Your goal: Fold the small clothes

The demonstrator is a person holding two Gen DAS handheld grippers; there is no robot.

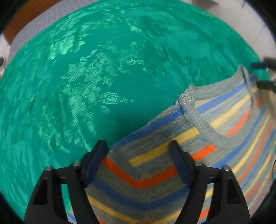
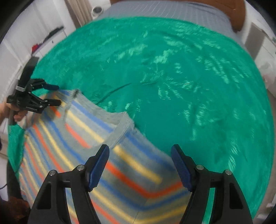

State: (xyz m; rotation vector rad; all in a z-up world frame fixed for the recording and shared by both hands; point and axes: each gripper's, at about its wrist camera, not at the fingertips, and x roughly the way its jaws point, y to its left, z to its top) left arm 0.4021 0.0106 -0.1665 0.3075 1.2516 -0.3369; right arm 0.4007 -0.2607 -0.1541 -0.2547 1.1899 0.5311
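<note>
A grey knitted sweater (image 1: pixel 172 155) with blue, yellow and orange stripes lies spread on a green cloth (image 1: pixel 103 69). My left gripper (image 1: pixel 138 146) hangs open over one shoulder and sleeve, and its pads touch nothing. The grey neckline (image 1: pixel 205 124) lies just to its right. In the right wrist view the same sweater (image 2: pixel 82 146) fills the lower left. My right gripper (image 2: pixel 140 149) stands open above the other shoulder, at the sweater's edge. Each view catches the other tool: the right gripper (image 1: pixel 262 75) at the far collar side, and the left gripper (image 2: pixel 57 94), open and held by a hand (image 2: pixel 17 113).
The green cloth (image 2: pixel 189 86) covers a bed with a grey checked sheet (image 2: pixel 163 10) and a brown wooden headboard (image 2: pixel 238 13) at the far end. White walls and furniture (image 2: pixel 51 25) surround the bed. A thin dark cord (image 2: pixel 117 89) lies on the cloth beyond the collar.
</note>
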